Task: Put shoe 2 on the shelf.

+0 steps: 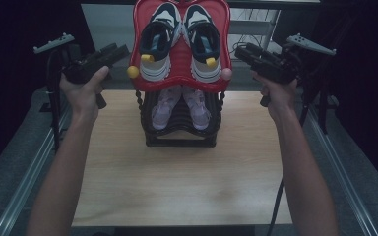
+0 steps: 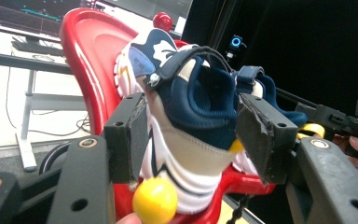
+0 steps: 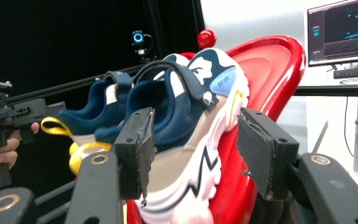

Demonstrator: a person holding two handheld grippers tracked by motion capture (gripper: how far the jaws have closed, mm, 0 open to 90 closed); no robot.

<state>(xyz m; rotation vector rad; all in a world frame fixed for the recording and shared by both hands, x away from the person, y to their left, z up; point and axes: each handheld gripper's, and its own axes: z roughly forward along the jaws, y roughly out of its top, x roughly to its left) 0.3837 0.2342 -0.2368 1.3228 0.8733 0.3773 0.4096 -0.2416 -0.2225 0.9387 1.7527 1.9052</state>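
A pair of navy, white and beige sneakers stands on the tilted red top shelf (image 1: 182,71) of a shoe rack: the left shoe (image 1: 160,39) and the right shoe (image 1: 203,39). My left gripper (image 1: 120,50) hovers just left of the shelf's edge, and my right gripper (image 1: 239,51) just right of it. In the left gripper view the left gripper (image 2: 193,135) is open, and the near sneaker's (image 2: 191,102) heel shows between its pads. The right gripper (image 3: 193,144) is open too, framing the other sneaker (image 3: 186,121). Neither touches a shoe.
A pale pink pair (image 1: 179,105) sits on the black lower shelf (image 1: 179,140). A yellow knob (image 1: 133,72) and a pink knob (image 1: 226,73) stick out at the red shelf's front corners. The rack stands on a wooden table (image 1: 177,182). A monitor (image 3: 340,32) is behind.
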